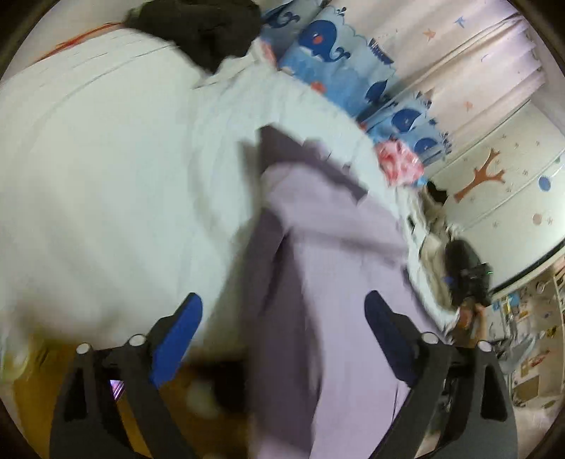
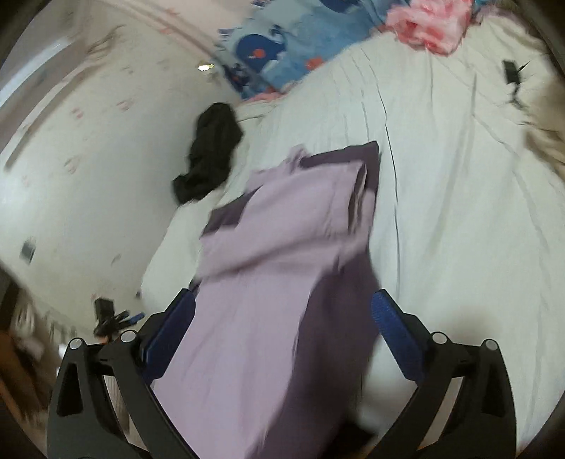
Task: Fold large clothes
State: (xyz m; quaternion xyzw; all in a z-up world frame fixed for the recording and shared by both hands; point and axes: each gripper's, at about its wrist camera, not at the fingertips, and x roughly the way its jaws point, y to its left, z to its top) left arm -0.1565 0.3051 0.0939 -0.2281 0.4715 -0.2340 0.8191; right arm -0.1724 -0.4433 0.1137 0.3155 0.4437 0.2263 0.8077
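A lilac garment [image 2: 282, 254] with darker purple panels lies partly on the bed [image 2: 459, 212], its far end bunched and half folded on the white sheet, its near end running toward me and passing between the fingers of both my grippers. Both views are motion-blurred, so I cannot tell whether the cloth hangs off the bed edge or is lifted.

My left gripper [image 1: 282, 339] has its blue-padded fingers spread wide, the cloth lying between them with no pinch visible. My right gripper [image 2: 282, 332] is likewise spread wide, the cloth filling the gap without being clamped.

I judge this an early step: the garment is not yet flat, and I am positioning to take hold of it. The next move calls for closing each gripper on a separate corner or edge, then drawing the cloth out smooth before any fold.

Around it, the sheet is wrinkled. A black garment [image 2: 208, 155] lies crumpled near the left edge of the bed, well apart from the lilac one. A whale-print quilt [image 2: 282, 46] and something pink [image 2: 427, 24] sit at the head. A small black device [image 2: 510, 72] rests on the sheet at far right. The wall [image 1: 494, 197] carries tree and star stickers.
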